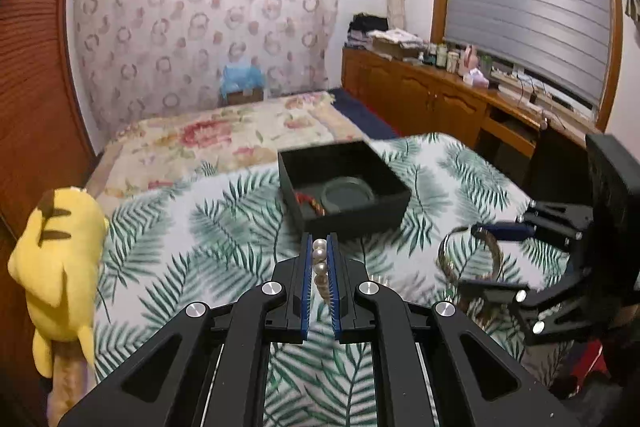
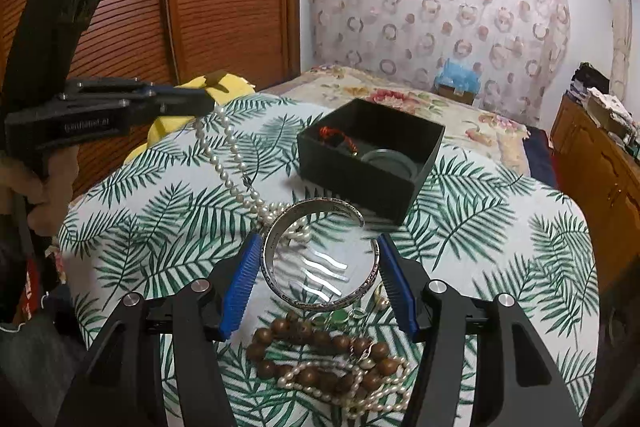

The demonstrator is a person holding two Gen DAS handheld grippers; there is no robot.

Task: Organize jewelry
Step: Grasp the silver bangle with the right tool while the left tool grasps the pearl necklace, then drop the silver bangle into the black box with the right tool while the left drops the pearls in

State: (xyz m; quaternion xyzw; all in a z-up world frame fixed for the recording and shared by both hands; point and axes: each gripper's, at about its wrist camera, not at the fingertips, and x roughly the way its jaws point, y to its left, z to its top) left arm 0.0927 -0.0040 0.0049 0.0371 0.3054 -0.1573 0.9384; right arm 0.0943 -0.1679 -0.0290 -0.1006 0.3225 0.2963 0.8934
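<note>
Beads (image 2: 316, 355) and a smaller pearl string are heaped at the bed's near edge. Just beyond, a cuff (image 2: 320, 255) is spanned by the right gripper (image 2: 318, 283), and pearls (image 1: 321, 269) are pinched by the left gripper (image 1: 321, 267), their tail trailing. Snagging on the cuff is risked. The box (image 2: 424, 163) sits mid-bed.

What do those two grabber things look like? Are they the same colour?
Yes, they match. The left gripper and the right gripper are both black, with angled arms joined by shiny silver round bolts. Each has two flat fingers lined with ridged blue pads. Seen from the side, the left one has a chunky black handle with small pale lettering on it, too blurred to read.
</note>
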